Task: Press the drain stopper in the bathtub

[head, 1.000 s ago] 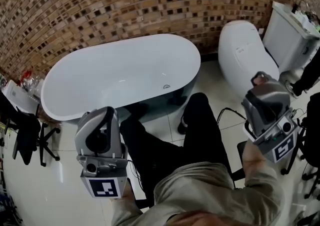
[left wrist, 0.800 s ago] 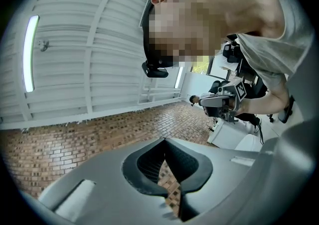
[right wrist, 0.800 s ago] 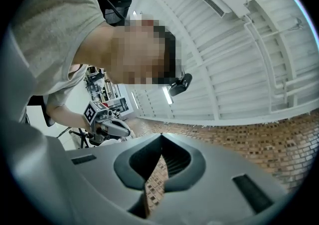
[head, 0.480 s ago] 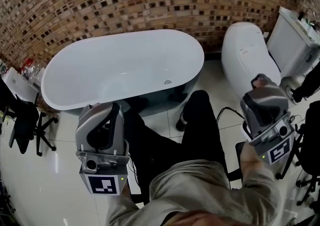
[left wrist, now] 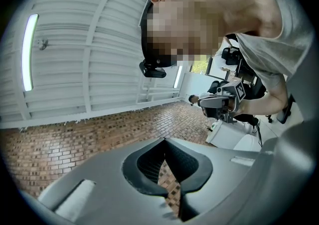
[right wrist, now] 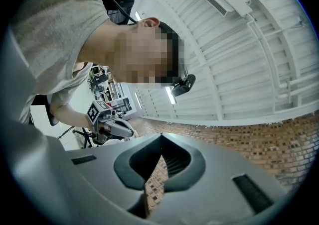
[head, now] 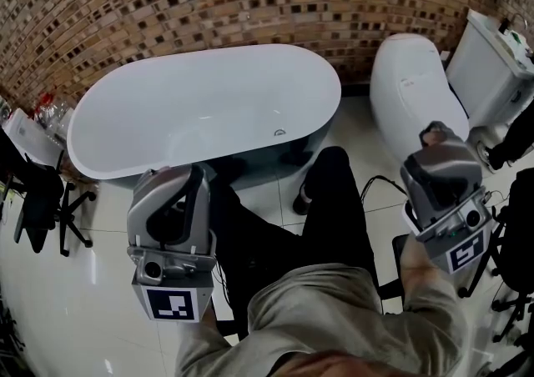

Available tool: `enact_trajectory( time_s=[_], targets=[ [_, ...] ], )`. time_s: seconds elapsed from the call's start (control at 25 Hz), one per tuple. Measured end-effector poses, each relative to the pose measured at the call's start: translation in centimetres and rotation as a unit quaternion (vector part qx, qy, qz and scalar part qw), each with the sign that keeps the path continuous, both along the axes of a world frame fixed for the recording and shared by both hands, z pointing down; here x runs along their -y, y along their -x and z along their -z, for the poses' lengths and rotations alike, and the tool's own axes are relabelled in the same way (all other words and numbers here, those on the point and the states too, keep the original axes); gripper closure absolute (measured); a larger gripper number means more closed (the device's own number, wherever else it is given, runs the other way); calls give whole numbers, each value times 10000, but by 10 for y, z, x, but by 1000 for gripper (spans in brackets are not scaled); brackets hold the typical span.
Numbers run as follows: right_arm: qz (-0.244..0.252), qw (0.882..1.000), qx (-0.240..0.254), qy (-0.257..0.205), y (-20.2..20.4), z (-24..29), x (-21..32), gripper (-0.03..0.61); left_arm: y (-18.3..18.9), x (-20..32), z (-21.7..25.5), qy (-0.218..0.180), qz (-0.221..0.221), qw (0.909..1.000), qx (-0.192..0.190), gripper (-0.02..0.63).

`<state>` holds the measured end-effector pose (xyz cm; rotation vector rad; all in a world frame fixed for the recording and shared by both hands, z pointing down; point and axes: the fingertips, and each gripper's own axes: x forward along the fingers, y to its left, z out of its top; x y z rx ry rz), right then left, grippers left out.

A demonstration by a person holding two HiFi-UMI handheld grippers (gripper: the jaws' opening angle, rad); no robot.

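Barely anything has changed since a second ago. The bathtub [head: 200, 55] and the left tool [head: 171, 215] sit a shade higher in the head view, which looks more like a head tilt than a reach. The right tool [head: 442, 168] is level. Both tools have their jaws closed on nothing and point at the ceiling (not the tub). The drain stopper [head: 279, 132], that small ring I think, lies ahead between them, well apart. No approach has started.
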<state>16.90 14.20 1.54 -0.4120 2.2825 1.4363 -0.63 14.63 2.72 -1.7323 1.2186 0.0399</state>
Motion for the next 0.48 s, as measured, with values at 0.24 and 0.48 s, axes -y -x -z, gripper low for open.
enact_trajectory(
  time_s=[0.24,0.48],
  targets=[
    [-13,10000,-79,-24,4,-2,0,578,-4,1,0,35,-48,10000,17,604],
    [-5,9999,-136,-21,7,-5,1,577,-3,3,-3,60,-24,10000,26,604]
  ],
)
